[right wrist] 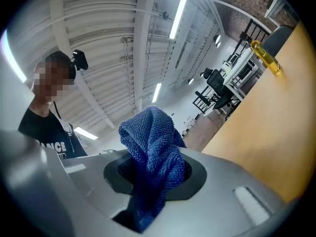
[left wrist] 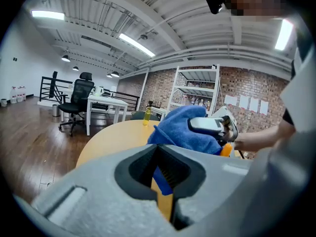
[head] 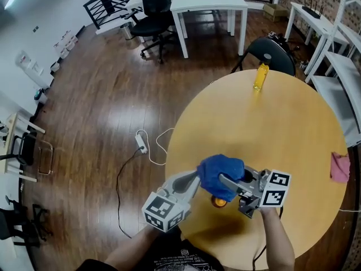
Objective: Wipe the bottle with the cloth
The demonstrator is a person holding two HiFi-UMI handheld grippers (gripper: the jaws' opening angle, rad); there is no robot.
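Note:
Over the near part of the round yellow table (head: 282, 123), my right gripper (head: 225, 180) is shut on a bunched blue cloth (head: 217, 168). The cloth fills its jaws in the right gripper view (right wrist: 148, 142). The cloth drapes over a bottle, of which only an orange end (head: 219, 201) shows below it. My left gripper (head: 194, 180) comes in from the lower left, jaws nearly together on a yellow-orange strip of the bottle (left wrist: 164, 201). In the left gripper view the cloth (left wrist: 182, 127) lies just ahead, with the right gripper's finger (left wrist: 210, 125) on top of it.
A second yellow bottle (head: 260, 75) stands upright at the table's far edge. A pink cloth (head: 339, 168) lies at the right edge. A dark chair (head: 271, 52) stands behind the table, white desks and shelves beyond. A white cable (head: 141, 143) lies on the floor.

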